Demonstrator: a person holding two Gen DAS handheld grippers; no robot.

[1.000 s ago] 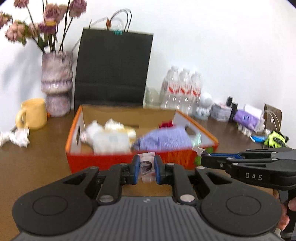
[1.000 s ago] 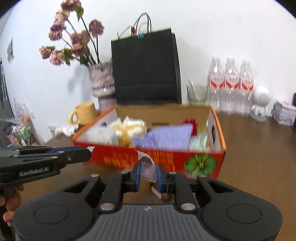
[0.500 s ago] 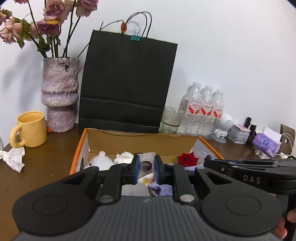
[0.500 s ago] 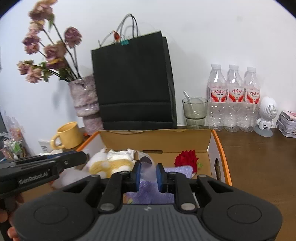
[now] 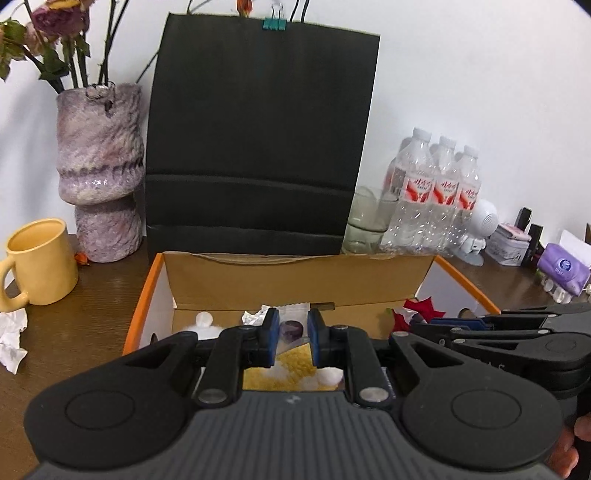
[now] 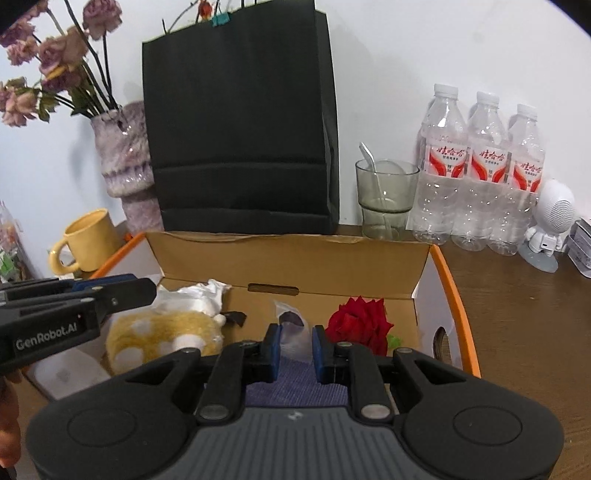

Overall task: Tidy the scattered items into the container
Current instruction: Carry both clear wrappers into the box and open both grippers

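White wall backs a brown table (image 5: 92,295); both grippers' fingers (image 5: 271,332) (image 6: 275,347) pinch clear packets (image 5: 291,328) (image 6: 293,332) over the box (image 6: 295,254).

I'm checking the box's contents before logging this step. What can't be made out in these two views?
- Left wrist view: the near part of the box floor, hidden behind the left gripper.
- Right wrist view: the purple cloth, mostly covered by the right gripper.
- Both views: the clear packet in each gripper; what the dark piece inside is cannot be told.
- Left wrist view: flower heads, cut by the top edge.
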